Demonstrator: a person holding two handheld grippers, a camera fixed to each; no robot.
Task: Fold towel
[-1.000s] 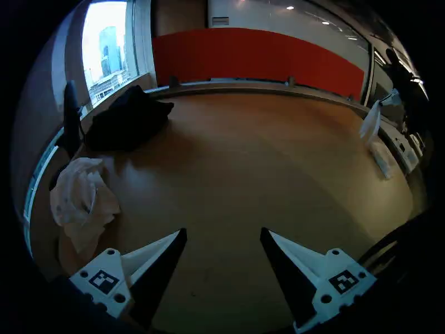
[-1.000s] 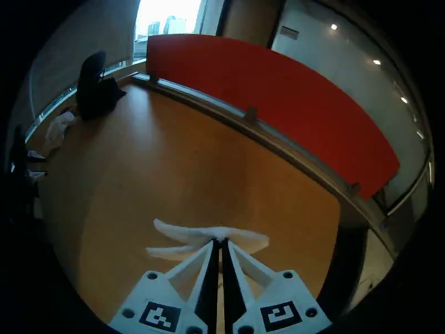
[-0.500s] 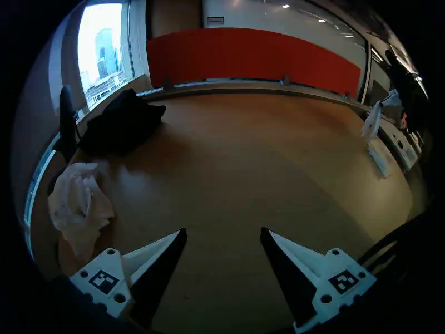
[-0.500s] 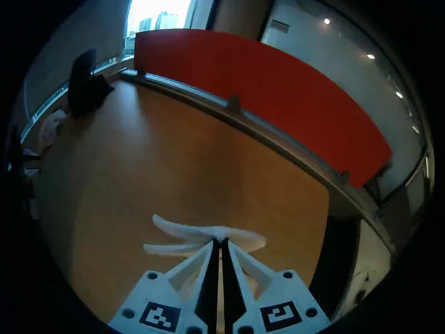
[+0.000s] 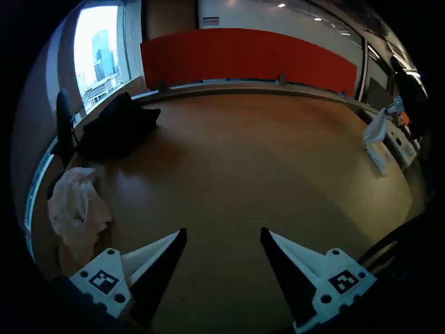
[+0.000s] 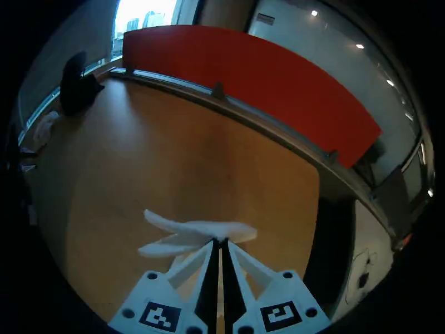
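Your left gripper (image 5: 222,230) hangs over the wooden table (image 5: 239,161) with its fingers spread wide apart. Off to its left, close by, lies a crumpled white cloth (image 5: 75,206) — and farther ahead on that side sits a dark bag (image 5: 117,127). Your right gripper (image 6: 220,241) has its fingers pressed together on the white towel (image 6: 194,229) — its folds fan out just ahead of the tips, mostly to their left.

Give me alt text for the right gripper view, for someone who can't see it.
The right tool is shut on a bunched white towel, over a wooden table. A red partition runs along the table's far edge, and a black bag sits at far left near a bright window.
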